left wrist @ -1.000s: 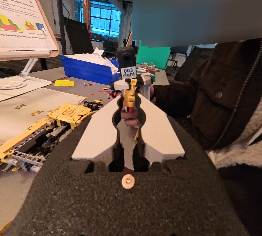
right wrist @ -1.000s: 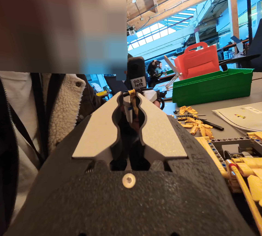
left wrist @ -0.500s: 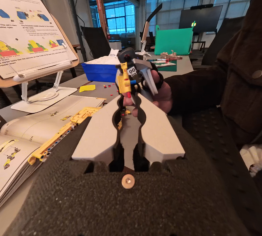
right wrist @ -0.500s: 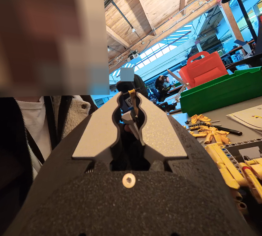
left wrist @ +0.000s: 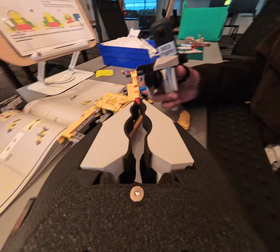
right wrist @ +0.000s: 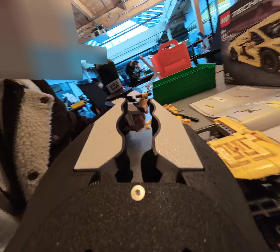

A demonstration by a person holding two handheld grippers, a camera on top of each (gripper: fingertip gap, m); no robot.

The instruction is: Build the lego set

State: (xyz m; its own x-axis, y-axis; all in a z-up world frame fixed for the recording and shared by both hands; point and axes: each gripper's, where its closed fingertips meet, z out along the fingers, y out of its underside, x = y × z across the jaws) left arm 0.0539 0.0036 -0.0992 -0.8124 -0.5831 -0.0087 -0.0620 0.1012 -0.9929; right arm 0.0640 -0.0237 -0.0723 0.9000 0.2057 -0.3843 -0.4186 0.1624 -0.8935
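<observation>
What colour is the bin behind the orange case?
Green; the right wrist view shows it best.

Right gripper (right wrist: 137, 102) filled lower frame, jaws parted. Past its tips, left gripper (right wrist: 133, 101) clamped small yellow lego subassembly (right wrist: 143, 98) with black axle. Yellow lego car body (right wrist: 242, 152) lay at 3 o'clock. Green bin (right wrist: 184, 84) and red case (right wrist: 172, 60) stood at 1 o'clock; lego box (right wrist: 250, 45) at 2 o'clock.

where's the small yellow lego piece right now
The yellow piece is pinched at the tips of the left hand-held gripper, held up above the yellow car build; in the right wrist view it shows beyond the open right hand-held gripper.
</observation>
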